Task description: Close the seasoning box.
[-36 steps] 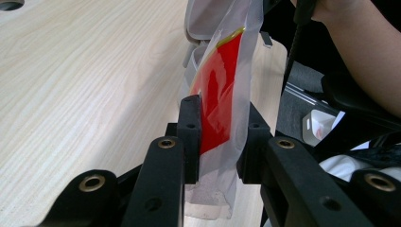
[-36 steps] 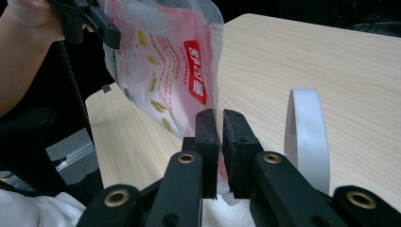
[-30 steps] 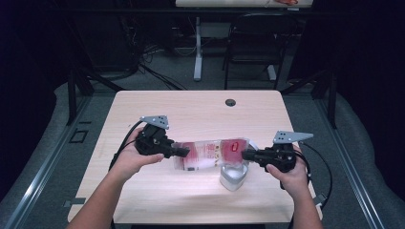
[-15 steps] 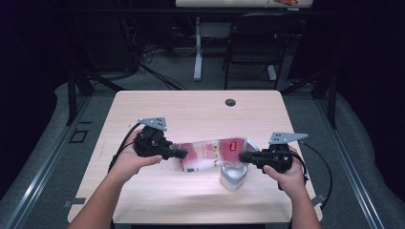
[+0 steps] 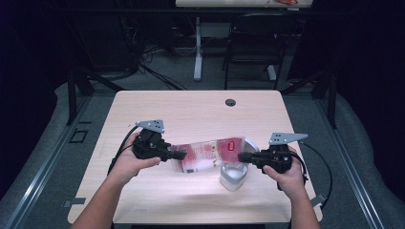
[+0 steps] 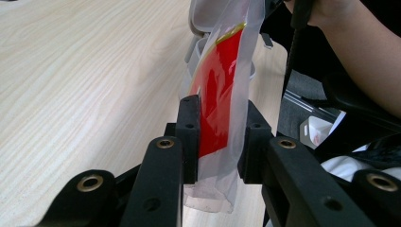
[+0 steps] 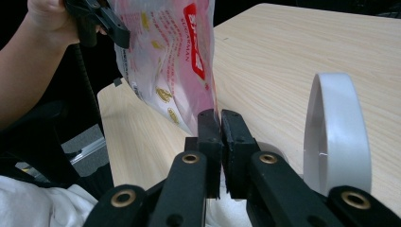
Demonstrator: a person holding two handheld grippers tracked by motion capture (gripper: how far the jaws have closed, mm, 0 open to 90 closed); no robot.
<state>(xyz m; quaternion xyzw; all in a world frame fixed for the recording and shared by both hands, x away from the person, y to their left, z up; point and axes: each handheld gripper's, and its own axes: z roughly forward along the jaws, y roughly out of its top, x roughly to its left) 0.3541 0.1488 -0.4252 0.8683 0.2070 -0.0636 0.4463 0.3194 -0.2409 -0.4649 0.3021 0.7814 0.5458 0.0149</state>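
A clear plastic bag point(image 5: 207, 155) with red print hangs stretched above the table point(image 5: 191, 109), between the two tools, over the near right part. The left tool point(image 5: 177, 155) is clamped on the bag's left end, the film pinched between its pads. The right tool point(image 5: 242, 156) has just been closing and now grips the bag's right edge, jaws nearly together. Just below the bag stands a white container point(image 5: 234, 175) with its lid point(image 7: 336, 132) flipped up (contents I cannot tell). To do this well, I'd judge both grips should stay firm and level, keeping the bag taut over the container's mouth.
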